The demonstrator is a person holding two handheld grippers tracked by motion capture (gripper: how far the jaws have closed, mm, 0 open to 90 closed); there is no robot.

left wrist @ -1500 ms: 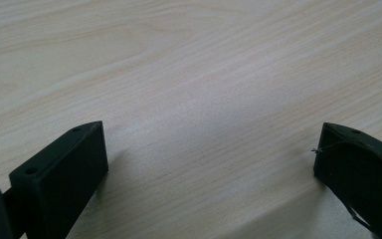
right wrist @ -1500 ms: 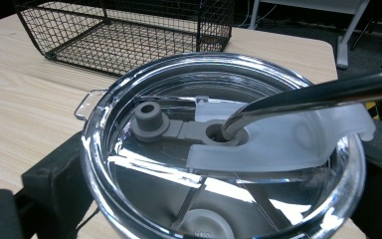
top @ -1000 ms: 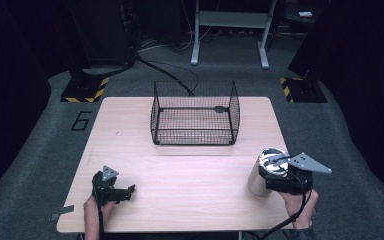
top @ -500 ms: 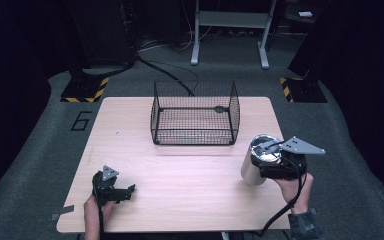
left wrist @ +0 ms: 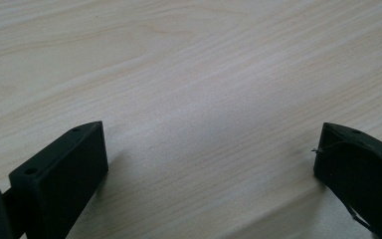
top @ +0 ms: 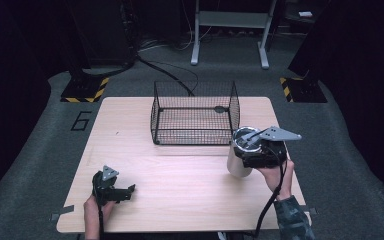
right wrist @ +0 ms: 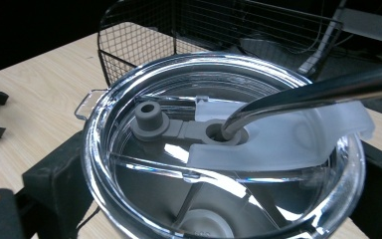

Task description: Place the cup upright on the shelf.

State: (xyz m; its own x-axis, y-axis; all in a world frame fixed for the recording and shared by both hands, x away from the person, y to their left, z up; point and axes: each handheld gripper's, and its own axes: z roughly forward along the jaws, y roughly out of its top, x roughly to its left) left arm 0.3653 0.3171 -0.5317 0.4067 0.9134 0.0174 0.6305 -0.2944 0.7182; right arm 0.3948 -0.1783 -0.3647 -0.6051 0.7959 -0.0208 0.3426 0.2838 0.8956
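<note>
A steel tumbler (top: 236,162) with a clear lid (right wrist: 219,149) and a bent metal straw (right wrist: 318,92) is held near the table's right side, just in front of the right corner of a black wire basket (top: 195,112). My right gripper (top: 246,151) is shut on the tumbler's upper part, its jaws on either side of the lid in the right gripper view. My left gripper (top: 128,191) rests low over the table's front left, open, with bare wood between its jaws (left wrist: 211,164).
The light wooden table (top: 180,185) has free room across its middle and front. The basket (right wrist: 144,40) stands open-topped at the back centre. Dark floor, cables and a metal stand (top: 230,30) lie beyond the table.
My right gripper has carried the tumbler up and to the left, closer to the basket's right front corner. The left gripper has stayed in place.
</note>
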